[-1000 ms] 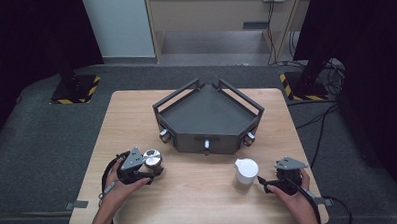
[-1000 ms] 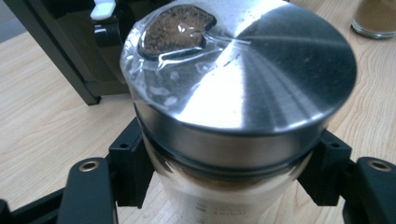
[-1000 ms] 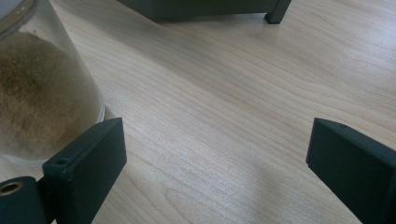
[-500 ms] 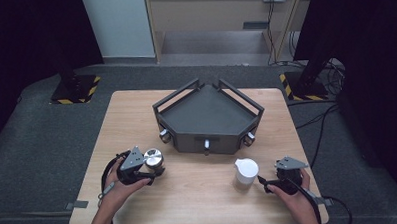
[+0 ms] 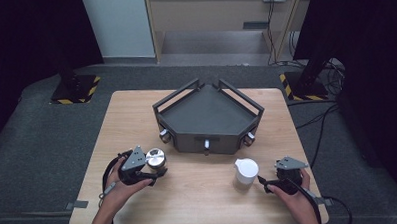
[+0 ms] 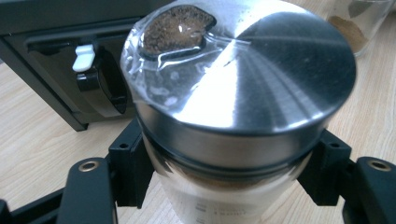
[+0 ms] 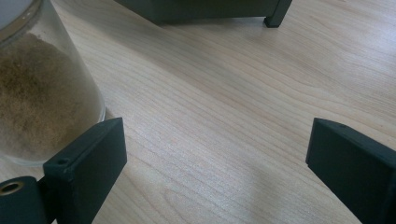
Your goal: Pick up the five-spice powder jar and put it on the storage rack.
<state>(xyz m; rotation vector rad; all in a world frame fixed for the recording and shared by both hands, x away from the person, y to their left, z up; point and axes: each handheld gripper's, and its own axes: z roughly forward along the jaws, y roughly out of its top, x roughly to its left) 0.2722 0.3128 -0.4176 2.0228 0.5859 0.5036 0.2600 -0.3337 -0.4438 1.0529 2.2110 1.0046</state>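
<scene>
While the left hand-held gripper [image 6: 224, 186] is clamped on the steel-lidded jar [image 6: 243, 93] at its glass body just below the lid, keep it upright w/ steady pressure. Right hand-held gripper [image 7: 215, 158] rests unclenched on the table [image 7: 233, 93], white-lidded powder jar [image 7: 42, 102] just outside its left jaw; approach that jar square.

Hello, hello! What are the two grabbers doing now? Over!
Left gripper shut on steel-lidded jar. Right gripper open, beside white-lidded jar, not gripping it. Dark tray behind, nothing blocking.

Two black hand-held grippers, left gripper [image 5: 156, 169] and right gripper [image 5: 262, 180], each topped by a grey three-cornered plate, each trailing a black cable. Blocky matte black jaws with small brass-ringed screw holes. Bare forearms, no sleeves.
</scene>
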